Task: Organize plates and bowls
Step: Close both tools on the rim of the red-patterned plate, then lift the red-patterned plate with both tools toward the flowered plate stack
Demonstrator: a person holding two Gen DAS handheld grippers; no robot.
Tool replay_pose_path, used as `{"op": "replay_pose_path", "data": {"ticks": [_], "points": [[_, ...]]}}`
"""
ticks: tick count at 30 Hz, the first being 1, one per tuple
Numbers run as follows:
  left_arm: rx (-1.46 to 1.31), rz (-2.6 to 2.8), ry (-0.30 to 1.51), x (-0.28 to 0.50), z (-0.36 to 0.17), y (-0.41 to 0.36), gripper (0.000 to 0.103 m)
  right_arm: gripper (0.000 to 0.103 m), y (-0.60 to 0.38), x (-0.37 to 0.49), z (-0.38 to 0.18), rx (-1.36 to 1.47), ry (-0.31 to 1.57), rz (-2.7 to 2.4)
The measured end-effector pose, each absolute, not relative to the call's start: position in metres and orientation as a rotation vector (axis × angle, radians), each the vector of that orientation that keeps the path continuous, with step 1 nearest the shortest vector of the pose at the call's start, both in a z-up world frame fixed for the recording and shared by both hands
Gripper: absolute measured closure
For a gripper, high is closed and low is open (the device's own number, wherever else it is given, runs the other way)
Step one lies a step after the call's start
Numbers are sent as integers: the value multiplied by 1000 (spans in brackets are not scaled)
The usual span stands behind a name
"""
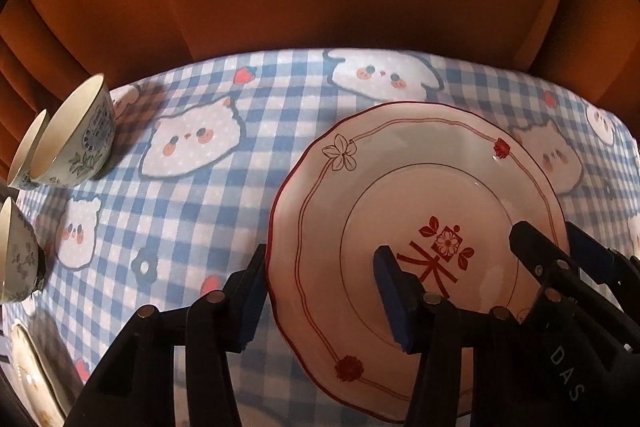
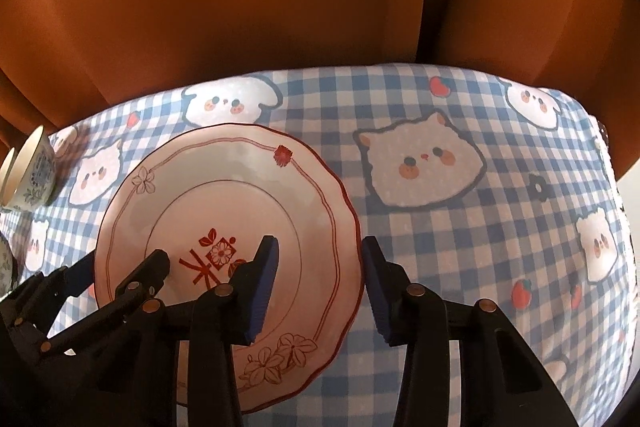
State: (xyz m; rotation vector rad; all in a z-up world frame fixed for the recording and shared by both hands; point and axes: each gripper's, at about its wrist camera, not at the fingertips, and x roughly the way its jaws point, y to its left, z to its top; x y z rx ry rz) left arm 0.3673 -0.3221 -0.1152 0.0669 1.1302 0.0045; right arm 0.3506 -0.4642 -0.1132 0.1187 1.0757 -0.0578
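Pink plate (image 1: pixel 400 195), third bowl (image 1: pixel 16 259) (left view only)

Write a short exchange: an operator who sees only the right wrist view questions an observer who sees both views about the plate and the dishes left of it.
Operator: What marks the plate on its near-left rim, behind the left gripper?
Observer: A red flower printed on the rim.
Operator: Is anything nearer than the bowls, far left?
Observer: A pale dish, cut off by the frame edge.
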Motion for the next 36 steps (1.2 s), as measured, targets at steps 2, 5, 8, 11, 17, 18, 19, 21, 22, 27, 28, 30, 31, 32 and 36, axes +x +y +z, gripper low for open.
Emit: {"op": "replay_pose_path", "data": {"ticks": [2, 5, 8, 11, 17, 18, 19, 21, 22, 27, 28, 30, 31, 32, 36], "points": [[72, 5, 1144, 355, -115, -318, 50, 57, -461, 343, -112, 123, 1089, -60], [80, 8, 1162, 336, -115, -311, 50, 57, -453, 327, -110, 116, 1113, -55], [90, 11, 1179, 318, -115, -303, 50, 57, -447, 310, -109, 116, 1132, -50], [91, 9, 1197, 301, -115, -299, 50, 57, -443, 295, -107, 118, 1152, -45], [77, 20, 1235, 274, -115, -292, 50, 57, -438, 265, -104, 141, 1197, -25], [76, 20, 1234, 271, -115, -291, 50, 57, -437, 260, -104, 142, 1201, -19], [78, 20, 1232, 270, -115, -291, 50, 57, -437, 258, -104, 141, 1202, -16], [81, 24, 1229, 271, -115, -292, 50, 57, -437, 257, -105, 139, 1199, -10], [81, 29, 1229, 271, -115, -292, 50, 57, -437, 258, -105, 143, 1200, -8], [103, 49, 1209, 272, -115, -294, 50, 57, -437, 268, -109, 132, 1192, 5], [103, 51, 1208, 273, -115, -294, 50, 57, -436, 271, -111, 118, 1194, 11], [112, 60, 1204, 275, -115, -297, 50, 57, -433, 273, -114, 85, 1192, 21], [115, 65, 1202, 276, -115, -297, 49, 57, -433, 273, -115, 80, 1190, 25], [114, 69, 1202, 276, -115, -297, 49, 57, -433, 273, -115, 77, 1189, 26], [109, 75, 1211, 277, -114, -298, 50, 59, -432, 272, -115, 80, 1192, 28]]}}
